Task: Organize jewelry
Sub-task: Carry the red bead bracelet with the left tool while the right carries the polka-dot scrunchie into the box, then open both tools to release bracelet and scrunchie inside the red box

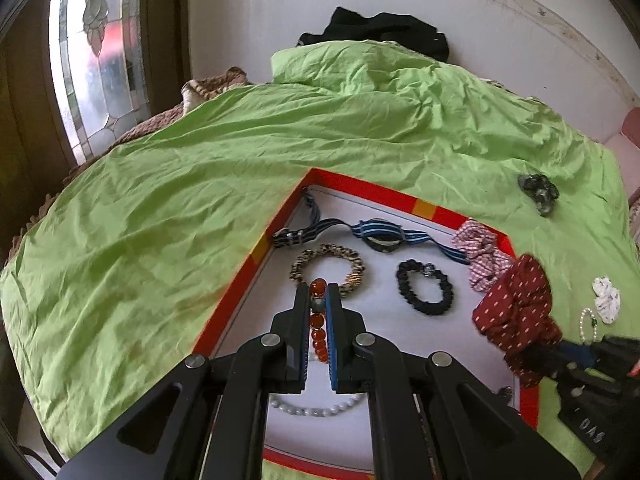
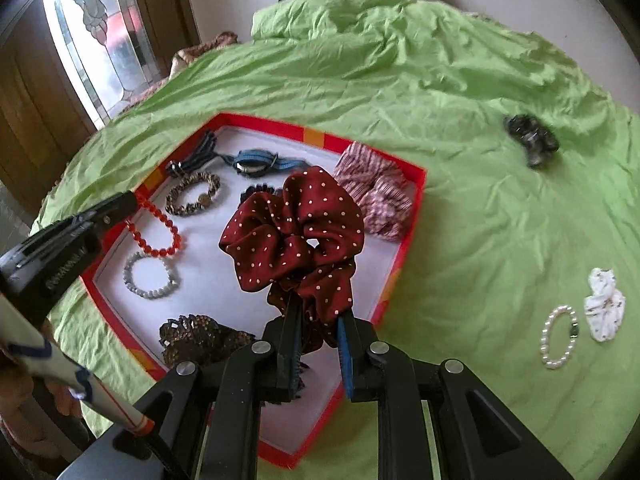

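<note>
A red-rimmed white tray [image 1: 376,190] [image 2: 416,184] lies on a green sheet. My left gripper [image 1: 319,292] is shut on a red bead bracelet [image 1: 318,322] [image 2: 154,230] and holds it over the tray's left side. My right gripper [image 2: 318,312] is shut on a dark red polka-dot scrunchie [image 2: 296,232] [image 1: 516,312] above the tray's right part. In the tray lie a striped-strap watch [image 1: 380,236], a leopard bracelet [image 1: 328,264], a black bracelet [image 1: 424,288], a grey bead bracelet [image 2: 150,276], a checked scrunchie [image 2: 376,192] and a brown beaded piece [image 2: 196,340].
On the sheet right of the tray lie a dark hair claw [image 2: 530,138] [image 1: 538,192], a white pearl bracelet [image 2: 558,336] and a white scrunchie [image 2: 604,310]. A window [image 1: 96,60] is at far left; black cloth [image 1: 384,32] lies at the bed's far end.
</note>
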Demonstrator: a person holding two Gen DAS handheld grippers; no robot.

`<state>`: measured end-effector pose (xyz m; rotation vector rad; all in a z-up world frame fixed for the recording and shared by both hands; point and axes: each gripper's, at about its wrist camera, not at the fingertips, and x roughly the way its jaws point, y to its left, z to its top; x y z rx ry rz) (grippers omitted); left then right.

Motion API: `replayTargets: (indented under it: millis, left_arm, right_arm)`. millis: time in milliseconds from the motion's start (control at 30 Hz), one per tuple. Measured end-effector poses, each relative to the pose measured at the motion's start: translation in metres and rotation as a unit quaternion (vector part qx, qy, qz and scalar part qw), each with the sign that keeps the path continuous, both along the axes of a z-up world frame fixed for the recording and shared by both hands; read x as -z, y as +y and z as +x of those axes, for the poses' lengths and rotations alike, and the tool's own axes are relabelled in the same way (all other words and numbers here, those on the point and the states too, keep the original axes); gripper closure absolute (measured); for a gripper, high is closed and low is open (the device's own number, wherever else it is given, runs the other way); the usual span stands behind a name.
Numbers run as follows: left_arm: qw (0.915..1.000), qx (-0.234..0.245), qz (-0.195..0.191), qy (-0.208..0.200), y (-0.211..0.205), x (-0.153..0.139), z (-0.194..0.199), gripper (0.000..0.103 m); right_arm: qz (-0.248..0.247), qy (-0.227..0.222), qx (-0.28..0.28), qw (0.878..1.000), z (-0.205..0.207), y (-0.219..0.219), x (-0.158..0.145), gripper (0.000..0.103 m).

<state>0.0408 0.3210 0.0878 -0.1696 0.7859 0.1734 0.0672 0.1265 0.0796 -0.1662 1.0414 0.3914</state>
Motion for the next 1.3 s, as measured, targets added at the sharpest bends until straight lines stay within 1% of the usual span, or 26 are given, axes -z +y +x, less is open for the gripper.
replayTargets:
  millis: [133,233,467,633,933,1233,1300]
  left_arm:
    - [0.9998,-0.016,-0.009,0.008,0.011,0.005,0.003,0.096]
    - [0.9996,-0.022,-0.008,0.013,0.014,0.007,0.003,0.096]
    - [0.9992,-0.034,0.001,0.020,0.015,0.011,0.005,0.096]
    - [0.9988,-0.043,-0.006,0.025,0.020,0.014,0.005,0.096]
    - [0.9987,-0.044,-0.006,0.024,0.022,0.014,0.004,0.096]
    - [0.9990,-0.041,0.002,0.016,0.018,0.013,0.004,0.096]
    - [0.9991,-0.041,0.002,0.013,0.017,0.012,0.003,0.096]
  right_arm:
    - [-0.001,0.015,0.003,1.000,0.005,0.004,0.011,0.086]
    - [0.000,0.021,0.007,1.000,0.008,0.004,0.015,0.086]
    - [-0.014,0.022,0.008,1.000,0.008,0.007,0.020,0.085]
    - [-0.023,0.021,0.003,0.999,0.005,0.010,0.022,0.085]
    - [-0.037,0.016,-0.004,0.999,0.000,0.016,0.024,0.081]
    - [-0.035,0.009,-0.006,0.999,-0.003,0.015,0.022,0.080]
    - [-0.034,0.008,-0.005,0.999,-0.004,0.014,0.021,0.077]
